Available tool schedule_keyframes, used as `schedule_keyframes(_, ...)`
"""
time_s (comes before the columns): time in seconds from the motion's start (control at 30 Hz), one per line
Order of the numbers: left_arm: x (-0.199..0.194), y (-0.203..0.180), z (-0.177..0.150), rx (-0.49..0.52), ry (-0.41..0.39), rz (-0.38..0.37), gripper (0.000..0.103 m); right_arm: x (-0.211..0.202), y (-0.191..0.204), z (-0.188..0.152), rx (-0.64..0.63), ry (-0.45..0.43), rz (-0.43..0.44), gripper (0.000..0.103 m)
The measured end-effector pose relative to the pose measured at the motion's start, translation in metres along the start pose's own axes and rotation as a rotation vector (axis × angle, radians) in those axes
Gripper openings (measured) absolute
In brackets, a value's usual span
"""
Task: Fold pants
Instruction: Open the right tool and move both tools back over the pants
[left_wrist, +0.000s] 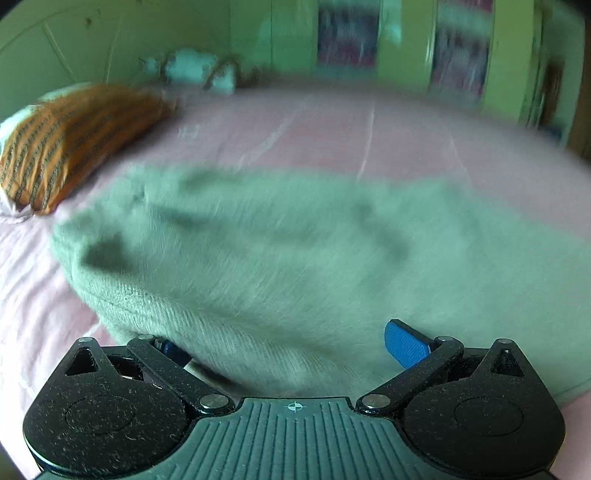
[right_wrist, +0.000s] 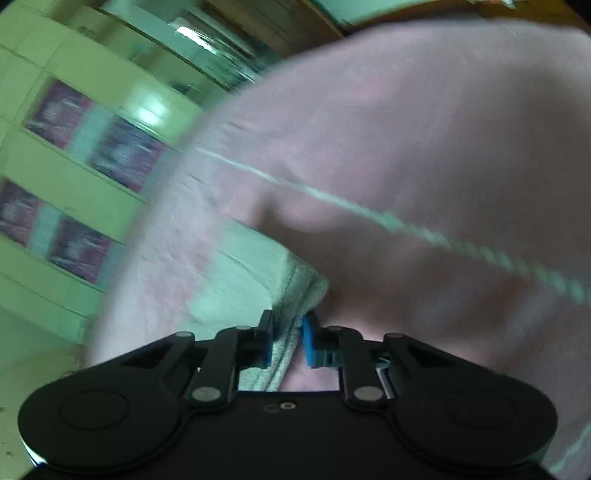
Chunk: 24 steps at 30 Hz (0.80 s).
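The pants (left_wrist: 295, 251) are fuzzy pale green knit, lying in a broad crumpled heap on the pink bed (left_wrist: 332, 125), blurred in both views. A hemmed edge (right_wrist: 291, 325) of them sits pinched between blue pads (right_wrist: 307, 345).

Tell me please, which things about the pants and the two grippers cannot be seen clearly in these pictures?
- Left wrist view: the shape and folds of the pants are lost to motion blur.
- Left wrist view: one pad of the left gripper is mostly buried under fabric; its jaws stand wide apart.
- Right wrist view: the right gripper pinches a hem; the rest is cut off below.
- Right wrist view: the pink sheet is blurred.
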<state>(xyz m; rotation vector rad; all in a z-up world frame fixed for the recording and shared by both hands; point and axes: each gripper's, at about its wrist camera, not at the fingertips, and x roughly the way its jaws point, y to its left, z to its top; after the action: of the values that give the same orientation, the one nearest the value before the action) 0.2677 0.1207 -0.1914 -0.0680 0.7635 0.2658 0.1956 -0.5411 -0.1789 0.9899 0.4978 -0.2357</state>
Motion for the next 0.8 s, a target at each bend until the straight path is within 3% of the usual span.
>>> schedule_keyframes(0.07,0.002,0.001,0.001,0.014,-0.010,-0.010,0.103,-0.003,0.004,0.000,-0.042,0.002,-0.025,0.006)
schedule_keyframes(0.13,-0.002,0.002,0.002,0.028,-0.011,-0.018,0.103,0.013,-0.012,-0.006,0.001,0.067,-0.126,0.007)
schedule_keyframes(0.2,-0.011,0.008,0.002,0.014,-0.015,-0.015,0.103,0.015,-0.030,-0.011,0.094,0.074,-0.098,0.006)
schedule_keyframes(0.23,-0.018,0.014,0.002,-0.001,-0.024,-0.010,0.103,0.007,-0.028,-0.013,0.095,0.054,-0.090,0.013)
schedule_keyframes(0.3,-0.034,0.032,0.000,-0.053,-0.055,0.020,0.103,-0.013,-0.014,-0.019,0.013,-0.031,-0.141,0.023)
schedule_keyframes(0.37,-0.049,0.051,0.001,-0.111,-0.115,0.058,0.103,-0.033,0.002,-0.029,-0.070,-0.112,-0.189,0.025)
schedule_keyframes(0.4,-0.054,0.058,0.005,-0.134,-0.150,0.061,0.103,-0.034,0.009,-0.034,-0.102,-0.123,-0.174,0.025)
schedule_keyframes(0.47,-0.061,0.054,0.020,-0.117,-0.220,0.033,0.103,-0.027,0.031,-0.043,-0.204,-0.073,-0.115,0.025)
schedule_keyframes(0.57,-0.049,0.018,0.049,0.018,-0.259,-0.037,0.103,-0.002,0.079,-0.065,-0.370,-0.005,-0.055,0.027)
schedule_keyframes(0.67,-0.015,-0.013,0.060,0.118,-0.207,-0.093,0.103,0.029,0.126,-0.097,-0.524,0.068,-0.005,0.035)
schedule_keyframes(0.7,0.002,-0.015,0.059,0.129,-0.166,-0.076,0.103,0.038,0.135,-0.105,-0.557,0.095,-0.002,0.044)
schedule_keyframes(0.77,0.044,-0.002,0.052,0.121,-0.005,0.003,0.103,0.059,0.150,-0.124,-0.656,0.150,-0.048,0.044)
schedule_keyframes(0.8,0.049,0.015,0.048,0.060,-0.010,-0.023,0.103,0.067,0.154,-0.128,-0.711,0.183,-0.105,0.042)
